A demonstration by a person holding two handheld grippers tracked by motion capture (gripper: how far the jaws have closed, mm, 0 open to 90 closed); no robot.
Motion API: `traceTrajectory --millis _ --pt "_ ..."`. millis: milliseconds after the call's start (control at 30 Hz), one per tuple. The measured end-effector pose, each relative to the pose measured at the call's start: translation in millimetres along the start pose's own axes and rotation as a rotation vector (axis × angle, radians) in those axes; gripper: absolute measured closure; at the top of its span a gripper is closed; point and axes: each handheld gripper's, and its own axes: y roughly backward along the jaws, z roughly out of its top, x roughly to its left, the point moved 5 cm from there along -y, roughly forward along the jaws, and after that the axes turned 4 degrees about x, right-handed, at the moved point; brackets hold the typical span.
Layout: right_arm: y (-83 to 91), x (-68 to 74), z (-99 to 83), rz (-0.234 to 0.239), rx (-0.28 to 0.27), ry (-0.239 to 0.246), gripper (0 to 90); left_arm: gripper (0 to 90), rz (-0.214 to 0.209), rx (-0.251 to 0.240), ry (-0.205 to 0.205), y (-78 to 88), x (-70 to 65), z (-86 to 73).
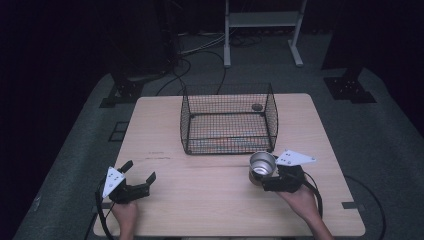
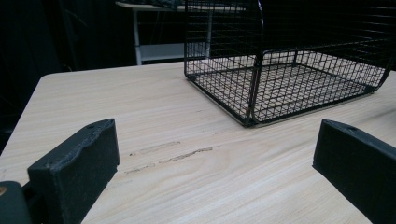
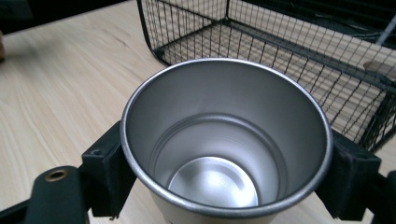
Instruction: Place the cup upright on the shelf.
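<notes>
Steel cup (image 3: 224,140) upright, mouth up, between right gripper (image 3: 224,177) jaws.

Dim room, grey floor (image 1: 380,150), perhaps carpet

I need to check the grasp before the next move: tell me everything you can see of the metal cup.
The metal cup is a round, silvery tumbler with a rolled rim and a shiny inside that narrows in a step toward a flat bottom. It is empty and stands upright, mouth up. The right gripper is shut on it, one black jaw pressing each side just below the rim. It sits near the wire basket, by its front right corner, over the wooden table.
</notes>
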Motion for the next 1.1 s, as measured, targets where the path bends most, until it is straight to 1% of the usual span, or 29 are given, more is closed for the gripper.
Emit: traceTrajectory --millis 67,133,400,567,767,867,1100 --pt "2.6 -1.0 6.9 0.014 -0.007 -0.001 17.7 0.0 0.0 -0.001 0.0 0.1 0.1 0.0" --pt "4.8 -2.1 12.7 0.015 -0.015 0.003 17.7 0.0 0.0 -0.001 0.001 0.0 0.1 0.0" --pt "7.4 -6.0 31.7 0.024 -0.008 0.023 17.8 0.0 -0.001 0.0 0.001 0.0 0.2 -0.1" --pt "4.2 -5.6 41.2 0.037 -0.005 0.036 17.7 0.0 0.0 0.0 0.004 -0.2 0.5 -0.1" --pt "1.8 -7.9 51.3 0.049 -0.008 0.03 17.7 0.0 -0.001 0.0 0.003 -0.2 0.6 -0.1" --pt "0.3 -8.3 56.8 0.045 -0.002 0.048 17.8 0.0 0.0 -0.001 0.004 -0.2 0.8 0.0" --pt "-1.3 -10.8 72.3 0.047 -0.003 0.057 17.7 0.0 -0.005 0.0 -0.004 -0.6 -0.5 0.1"
